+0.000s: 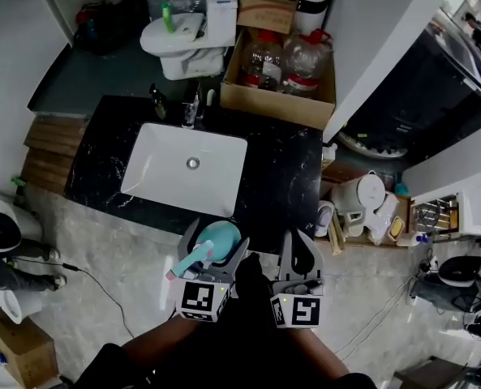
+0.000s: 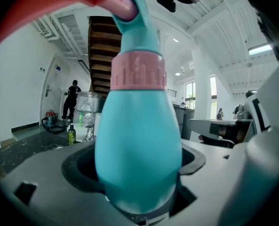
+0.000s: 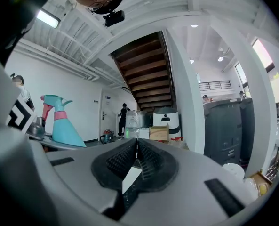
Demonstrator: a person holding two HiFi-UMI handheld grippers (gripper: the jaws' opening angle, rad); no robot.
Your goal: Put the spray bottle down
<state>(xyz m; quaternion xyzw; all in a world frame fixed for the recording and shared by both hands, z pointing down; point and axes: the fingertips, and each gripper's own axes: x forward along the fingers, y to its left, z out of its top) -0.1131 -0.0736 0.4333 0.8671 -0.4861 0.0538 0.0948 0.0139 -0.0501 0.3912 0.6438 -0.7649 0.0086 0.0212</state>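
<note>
Teal and pink catch the eye first from the head view: the bottle (image 1: 222, 235) sits gripped in the left gripper (image 1: 215, 243), off the counter (image 1: 281, 177), just past its near edge at about five o'clock from the sink (image 1: 163, 173). The right gripper (image 1: 299, 246) hangs just beside it at three o'clock, jaws pressed together with nothing in them. Beyond the counter, at twelve o'clock, stands a toilet (image 1: 187, 43), and at one o'clock a cardboard box (image 1: 272, 104) holds water jugs (image 1: 285, 59).

Looking along the left gripper's jaws, the bottle fills the middle of the frame, upright, its wide teal body wedged between the two dark pads, which press on it from both sides. A pink collar (image 2: 138, 70) rings its neck, and the pink trigger sweeps off toward eleven o'clock. At nine o'clock, far back, a small green bottle (image 2: 71, 134) stands on the dark counter, and a person (image 2: 72, 100) stands near a door.

Along the right gripper's jaws, the ribbed pads meet in a thin line, clenched on nothing. The bottle shows at nine o'clock, well apart from these jaws. Wooden stairs (image 3: 146, 74) rise at twelve o'clock.
</note>
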